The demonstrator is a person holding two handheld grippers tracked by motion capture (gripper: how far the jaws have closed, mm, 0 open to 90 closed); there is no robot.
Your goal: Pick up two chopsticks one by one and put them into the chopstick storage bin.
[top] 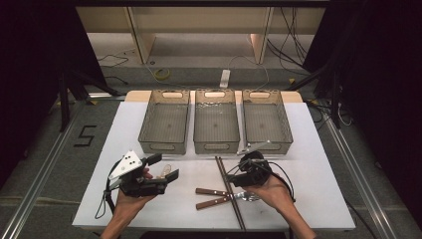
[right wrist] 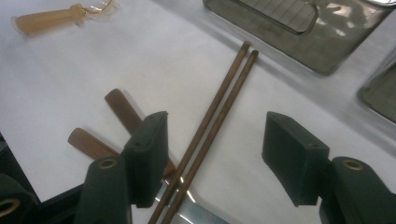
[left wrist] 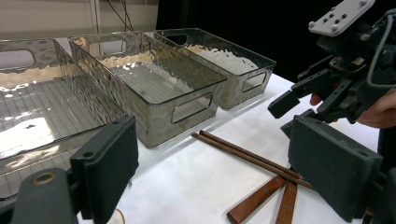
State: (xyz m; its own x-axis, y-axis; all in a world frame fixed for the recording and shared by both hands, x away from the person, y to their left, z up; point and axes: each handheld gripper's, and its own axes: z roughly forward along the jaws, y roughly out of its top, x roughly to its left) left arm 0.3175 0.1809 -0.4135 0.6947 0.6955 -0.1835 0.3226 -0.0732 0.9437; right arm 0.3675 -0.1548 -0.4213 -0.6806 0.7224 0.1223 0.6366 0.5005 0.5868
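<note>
The right gripper (top: 238, 175) is hovering low over the pair of chopsticks (top: 230, 191), which are lying side by side on the white surface (top: 318, 199), running from just in front of the middle bin toward the person's edge. In the right gripper view the chopsticks (right wrist: 205, 130) are passing between its fingers (right wrist: 149, 154), nearer the left pad than the right; the pads are standing apart and are not pressing on the sticks, so the fingers are released with nothing grasped. 2 wooden-handled utensils (top: 213, 197) are lying under the chopsticks, crossing them, their metal ends tucked beneath the right gripper.

The left gripper (top: 166, 167) is being held above the surface to the left, well apart from the chopsticks, its fingers (left wrist: 109, 163) spread wide and grasping nothing. A small pale plastic utensil (right wrist: 56, 17) is lying near it.

3 clear bins (top: 216, 127) are sitting in a row at the far side of the surface, with nothing visible inside them
</note>
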